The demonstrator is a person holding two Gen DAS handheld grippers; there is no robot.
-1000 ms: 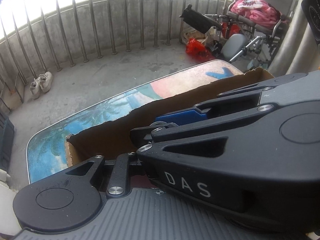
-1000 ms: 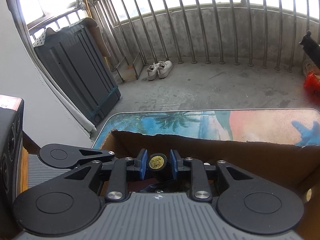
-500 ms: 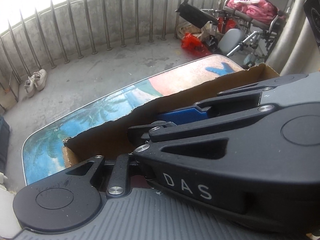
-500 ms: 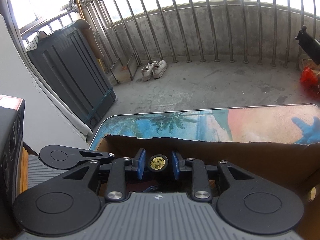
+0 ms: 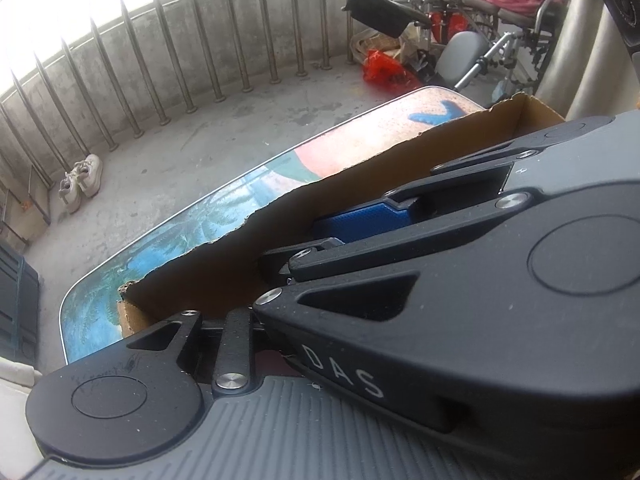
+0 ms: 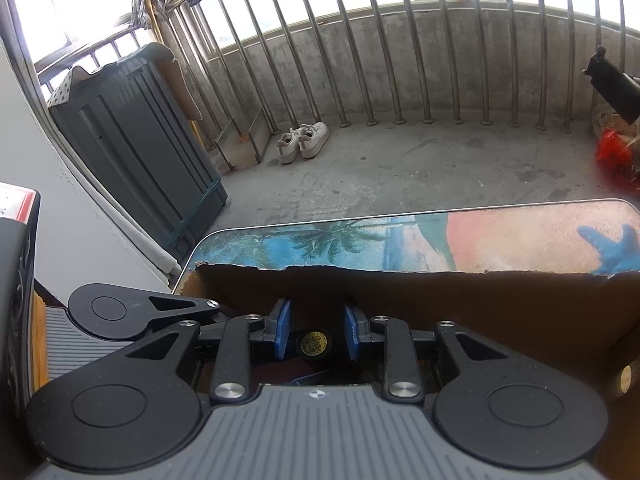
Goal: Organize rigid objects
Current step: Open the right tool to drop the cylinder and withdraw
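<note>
My right tool (image 6: 316, 326) hangs over the cardboard box (image 6: 480, 300) on the desk (image 6: 400, 240). Its pads stand apart, a sliver clear on each side of the one small black cylinder (image 6: 314, 342) with a yellow end label, just below the tips. I judge it light, stiff and smooth, likely to roll, so I should pinch it across its round sides. My left tool (image 5: 234, 344) has just been opening; its tips are hidden, so I cannot tell its state. One box, two tools.
</note>
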